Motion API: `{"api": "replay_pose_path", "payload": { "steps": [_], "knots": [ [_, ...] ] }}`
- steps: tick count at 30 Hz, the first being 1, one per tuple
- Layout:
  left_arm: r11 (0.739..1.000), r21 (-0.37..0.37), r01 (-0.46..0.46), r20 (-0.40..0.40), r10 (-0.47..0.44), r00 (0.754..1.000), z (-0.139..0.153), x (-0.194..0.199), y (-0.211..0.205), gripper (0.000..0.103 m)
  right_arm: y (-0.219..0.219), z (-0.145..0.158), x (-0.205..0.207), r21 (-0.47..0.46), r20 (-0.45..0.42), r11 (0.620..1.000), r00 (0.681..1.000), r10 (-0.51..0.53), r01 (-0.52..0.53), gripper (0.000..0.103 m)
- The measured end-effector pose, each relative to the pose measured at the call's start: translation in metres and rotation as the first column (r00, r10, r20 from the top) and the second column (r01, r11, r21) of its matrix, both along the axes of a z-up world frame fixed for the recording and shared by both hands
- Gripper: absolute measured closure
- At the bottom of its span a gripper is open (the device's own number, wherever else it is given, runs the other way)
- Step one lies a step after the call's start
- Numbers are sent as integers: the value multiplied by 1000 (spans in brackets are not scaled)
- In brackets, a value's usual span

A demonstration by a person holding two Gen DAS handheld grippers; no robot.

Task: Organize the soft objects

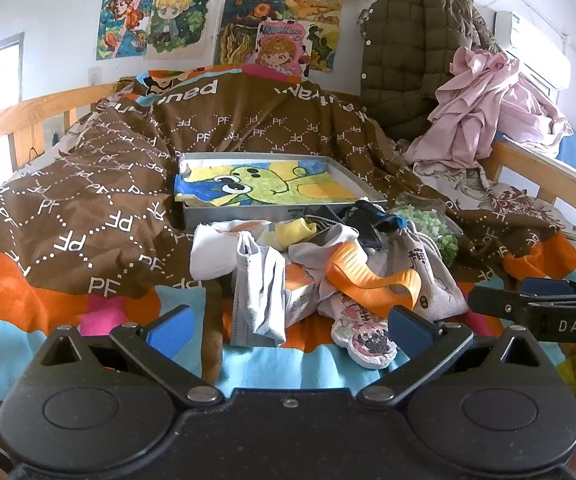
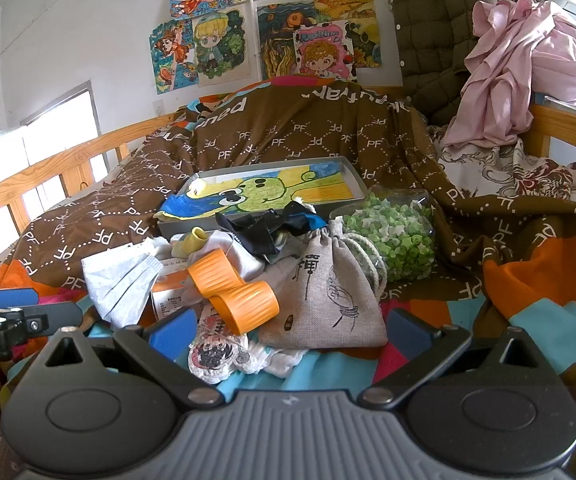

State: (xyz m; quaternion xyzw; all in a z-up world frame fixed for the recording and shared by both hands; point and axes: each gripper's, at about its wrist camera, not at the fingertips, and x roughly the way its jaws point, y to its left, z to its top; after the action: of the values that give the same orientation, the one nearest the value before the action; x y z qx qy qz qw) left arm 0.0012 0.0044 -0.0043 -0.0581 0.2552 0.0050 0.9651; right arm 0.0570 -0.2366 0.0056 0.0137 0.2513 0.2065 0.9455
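Plainly nothing has been picked yet — the left gripper and the right gripper both hang spread wide and empty just short of the pile of soft things on the bed.

That pile lies on the turquoise and orange part of the quilt, directly in front of a shallow grey tray lined with a frog drawing. In it are a crumpled face mask, a linen drawstring pouch printed with a Chinese character, a looped orange rubber strap lying on top near the middle, a dark cloth bundle against the tray's near edge, a small yellow sock, and a flat cartoon-printed pad nearest the grippers. A clear bag of green and white bits sits just beside the pouch, to its right.

The step in hand looks like choosing a first item. The tray seems the likely destination, though that is a guess. For the right gripper the pouch is closest — a straight advance, then closing on its bunched neck, should lift it without dragging the strap. The mask suits the left gripper; it is limp, so pinch a fold, not an edge.
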Motion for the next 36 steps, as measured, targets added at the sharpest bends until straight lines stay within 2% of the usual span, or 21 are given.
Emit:
{"api": "replay_pose_path", "payload": {
  "steps": [10,29,36],
  "knots": [
    [998,-66,-9,-24,8,1000,-2,2,8,1,-1,-1,-1,2,2,1000,1000,2,-2,0],
    [999,-44,-29,-27,28,999,0,1,5,1,0,-1,-1,1,1,1000,1000,3,-3,0],
    [998,-38,-42,-24,41,999,1,1,6,1,0,-8,3,-25,-30,1000,1000,0,-1,0]
  ]
}}
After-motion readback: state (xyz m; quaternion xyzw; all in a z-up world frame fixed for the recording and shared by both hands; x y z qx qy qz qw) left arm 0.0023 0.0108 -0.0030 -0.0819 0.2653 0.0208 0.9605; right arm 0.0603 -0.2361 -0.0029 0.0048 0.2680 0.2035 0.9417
